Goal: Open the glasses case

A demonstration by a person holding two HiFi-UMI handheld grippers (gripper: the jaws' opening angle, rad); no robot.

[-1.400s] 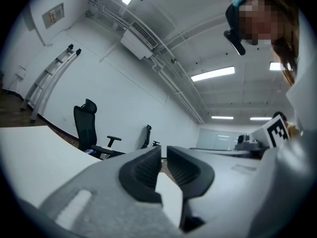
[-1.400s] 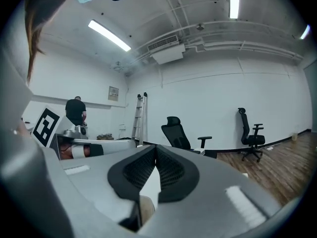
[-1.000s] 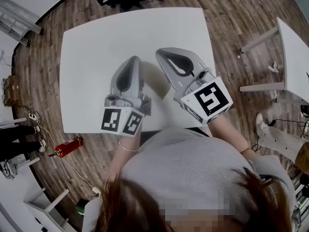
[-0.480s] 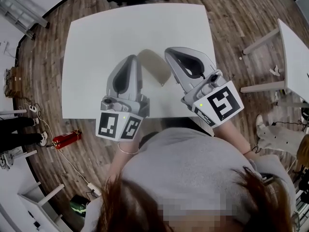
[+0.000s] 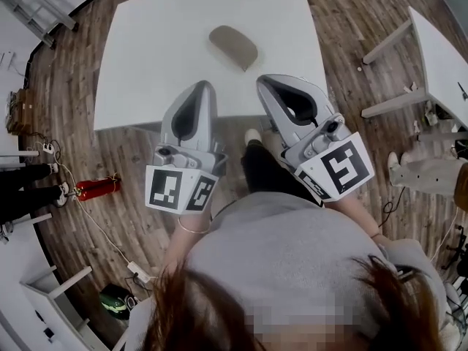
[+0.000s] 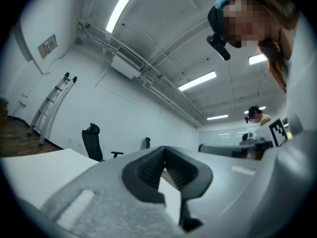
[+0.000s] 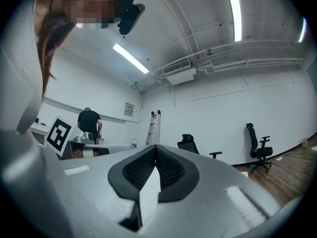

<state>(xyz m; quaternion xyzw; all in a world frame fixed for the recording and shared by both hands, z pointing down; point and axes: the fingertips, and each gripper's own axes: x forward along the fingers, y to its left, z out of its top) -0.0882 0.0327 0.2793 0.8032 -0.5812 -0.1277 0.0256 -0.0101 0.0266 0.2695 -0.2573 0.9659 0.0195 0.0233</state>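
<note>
Left gripper (image 5: 204,88) and right gripper (image 5: 266,82): jaws together on both, nothing between them. They are held side by side in front of the person's body, tips over the near edge of the white table (image 5: 146,64). Glasses case (image 5: 232,47): closed, lying flat on the table's far half, well apart from both tips and roughly in line with the gap between them. Wood floor (image 5: 344,20) around; second white table (image 5: 439,57) at right.

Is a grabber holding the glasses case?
No, the glasses case lies alone on the table, apart from the left gripper and the right gripper.
</note>
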